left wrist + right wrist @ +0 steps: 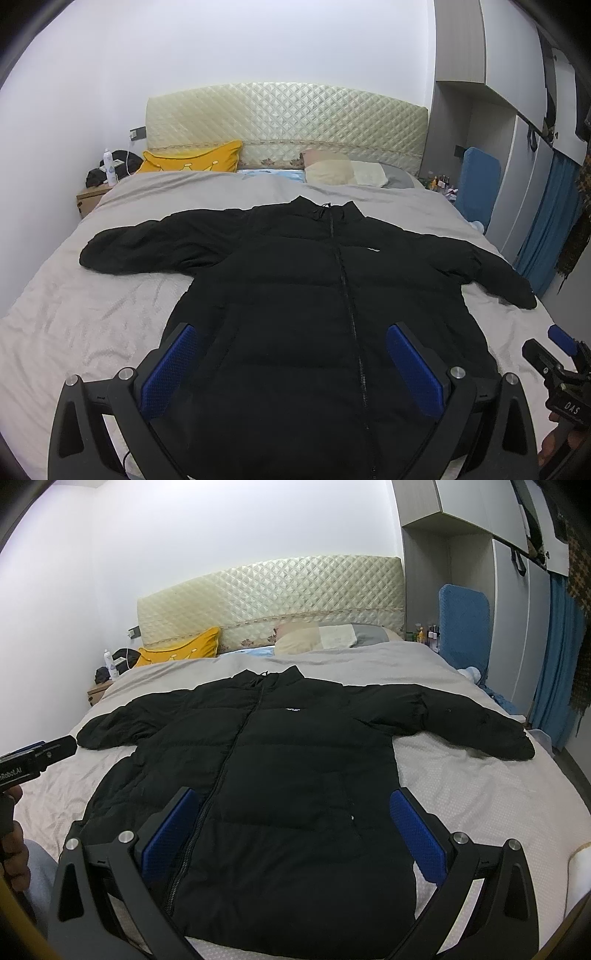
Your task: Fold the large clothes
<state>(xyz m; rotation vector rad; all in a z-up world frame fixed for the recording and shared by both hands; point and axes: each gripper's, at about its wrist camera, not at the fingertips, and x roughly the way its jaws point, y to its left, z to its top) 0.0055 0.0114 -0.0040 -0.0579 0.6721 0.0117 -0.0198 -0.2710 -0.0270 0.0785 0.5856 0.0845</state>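
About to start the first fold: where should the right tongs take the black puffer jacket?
Probably the cuff end of the right-hand sleeve, approached from the bed's outer edge. That sleeve lies spread flat away from the black puffer jacket, so the open right tongs could pinch its thin free end.

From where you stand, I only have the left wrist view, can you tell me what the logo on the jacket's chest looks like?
Observer: In the right wrist view the chest logo on the black jacket reads as a small white patch, text too small to read.
Operator: Is anything of the person in sight beside the left hand-held gripper?
Observer: Yes, the right wrist view shows the left hand-held gripper at its left edge, with grey trousers below it.
Operator: What sits past the far sleeve?
Observer: The sleeve's cuff lies near the bed edge; beyond it, bunched blue fabric shows.
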